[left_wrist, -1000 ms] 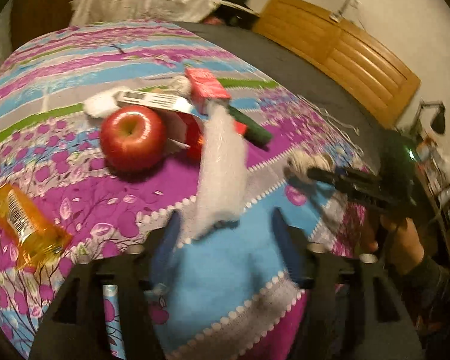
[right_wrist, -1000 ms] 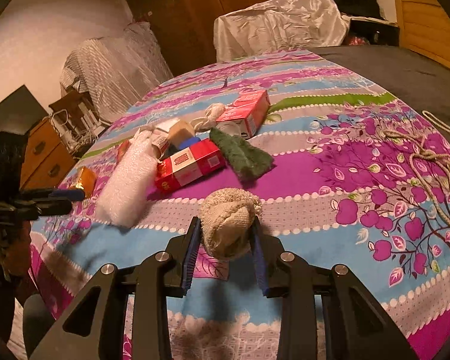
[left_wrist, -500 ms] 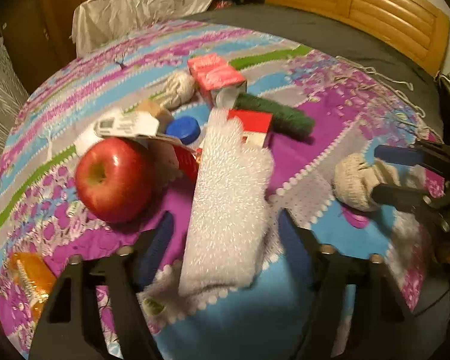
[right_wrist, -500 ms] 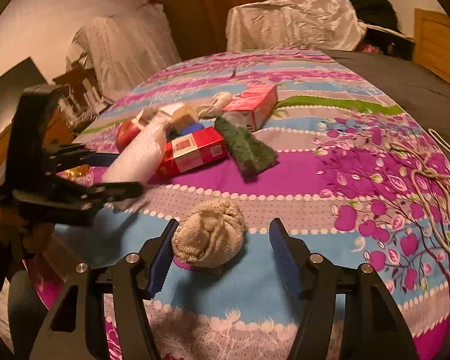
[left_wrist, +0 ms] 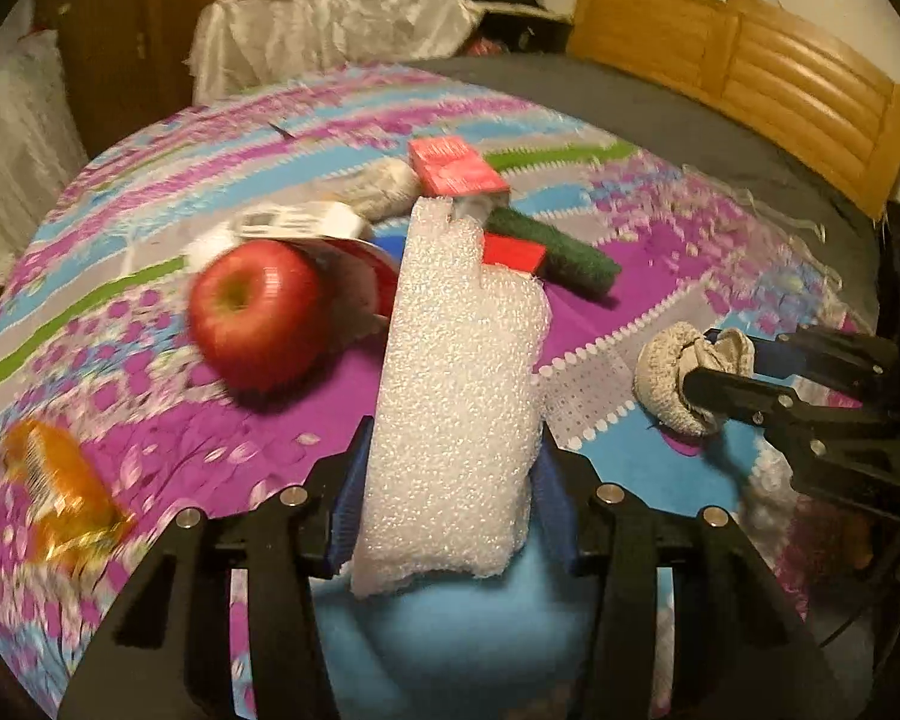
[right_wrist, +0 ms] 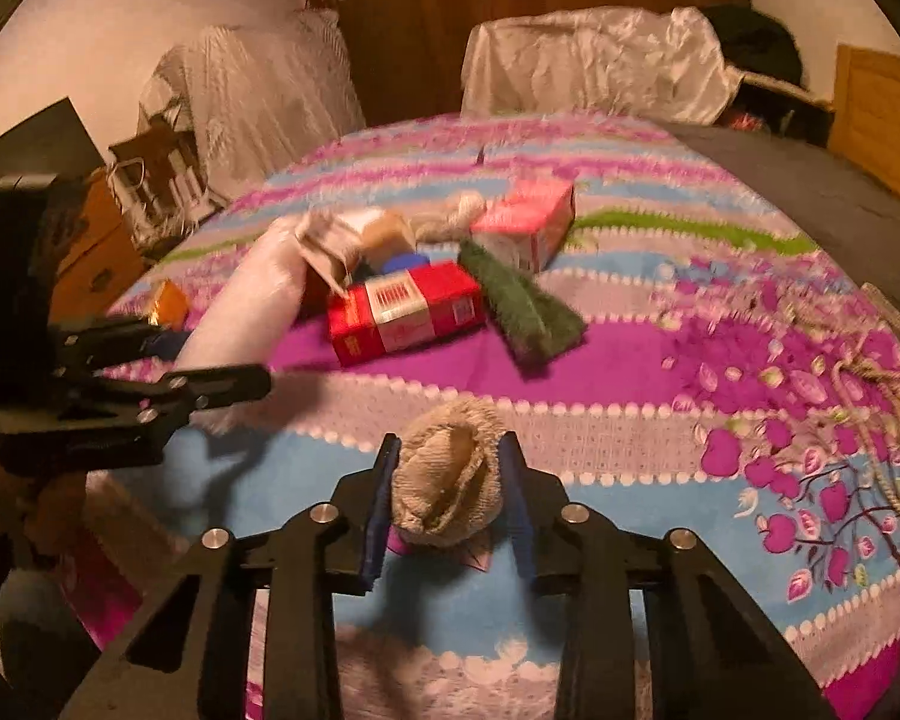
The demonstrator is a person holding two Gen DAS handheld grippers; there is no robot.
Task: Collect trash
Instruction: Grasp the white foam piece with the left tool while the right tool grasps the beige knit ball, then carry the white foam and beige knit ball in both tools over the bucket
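Lying on bed's floral bedspread (left_wrist: pixel 150 312), white foam sheet (left_wrist: pixel 456 396) sits between left tool (left_wrist: pixel 450 504) pads; jaws just closing, pinching foam. Balled beige sock (right_wrist: pixel 447 480) squeezed in right tool (right_wrist: pixel 450 498), jaws just closing on it. Red apple (left_wrist: pixel 252 312) beside foam; red carton (right_wrist: pixel 405 312), green scrubber (right_wrist: pixel 522 309) behind.
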